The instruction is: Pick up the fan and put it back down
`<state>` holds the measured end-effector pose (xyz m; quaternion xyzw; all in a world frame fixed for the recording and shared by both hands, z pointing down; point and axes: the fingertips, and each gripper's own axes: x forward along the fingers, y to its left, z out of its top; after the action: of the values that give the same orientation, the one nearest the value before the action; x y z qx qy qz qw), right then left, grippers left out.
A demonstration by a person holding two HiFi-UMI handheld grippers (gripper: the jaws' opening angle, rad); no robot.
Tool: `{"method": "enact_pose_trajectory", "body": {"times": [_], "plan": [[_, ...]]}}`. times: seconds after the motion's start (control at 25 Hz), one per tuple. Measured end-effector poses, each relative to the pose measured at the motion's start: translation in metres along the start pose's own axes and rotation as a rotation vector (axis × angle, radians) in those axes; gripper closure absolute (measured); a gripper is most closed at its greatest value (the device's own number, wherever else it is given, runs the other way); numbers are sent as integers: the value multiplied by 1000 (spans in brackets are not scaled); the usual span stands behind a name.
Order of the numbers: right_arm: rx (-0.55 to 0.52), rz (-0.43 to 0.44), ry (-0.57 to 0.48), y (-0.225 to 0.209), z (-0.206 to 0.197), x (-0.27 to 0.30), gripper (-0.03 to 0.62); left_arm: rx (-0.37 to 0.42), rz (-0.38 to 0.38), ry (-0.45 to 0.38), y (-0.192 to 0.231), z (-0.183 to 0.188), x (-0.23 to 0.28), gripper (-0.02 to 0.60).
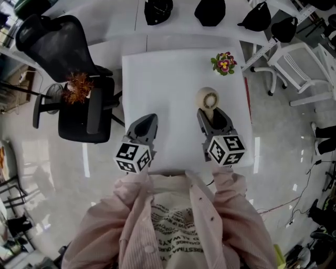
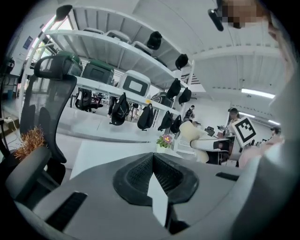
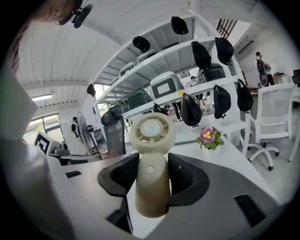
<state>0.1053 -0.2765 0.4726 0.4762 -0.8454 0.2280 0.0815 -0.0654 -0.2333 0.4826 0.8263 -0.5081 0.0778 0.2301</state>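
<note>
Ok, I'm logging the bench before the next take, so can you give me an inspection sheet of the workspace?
Surface: white table, no stains seen.
Job's things: cream fan, upright; whether it touches the table cannot be told.
Clutter: flower pot at the far right corner.
Grippers: right gripper shut on the fan's handle; left gripper shut, empty.
Cables: thin cable on the floor, right of the table.
Surroundings: black office chair with a dried plant, left; white chair, right; black bags beyond.
</note>
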Motion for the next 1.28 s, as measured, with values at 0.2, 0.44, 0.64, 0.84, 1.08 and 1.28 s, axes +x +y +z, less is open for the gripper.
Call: {"method": "enact_pose_trajectory", "body": {"times": [0.2, 0.44, 0.64, 0.84, 1.08, 1.28], "plan": [[10, -10, 82, -10, -35, 28, 410, -36, -4, 60, 8, -26, 20, 580], [2, -23, 176, -18, -75, 56, 410, -79, -6, 129, 16, -59, 38, 580], [-15, -55, 258, -28, -110, 73, 410, -120, 6, 175, 22, -85, 49, 580], [-52, -82, 339, -37, -141, 84, 410, -141, 8, 202, 27, -103, 59, 580], [-83, -111, 411, -39, -163, 87, 410, -166, 11, 228, 28, -119, 62, 580], [-86, -137, 454, -44, -172, 88, 410, -178, 12, 234, 26, -124, 67, 580]]}}
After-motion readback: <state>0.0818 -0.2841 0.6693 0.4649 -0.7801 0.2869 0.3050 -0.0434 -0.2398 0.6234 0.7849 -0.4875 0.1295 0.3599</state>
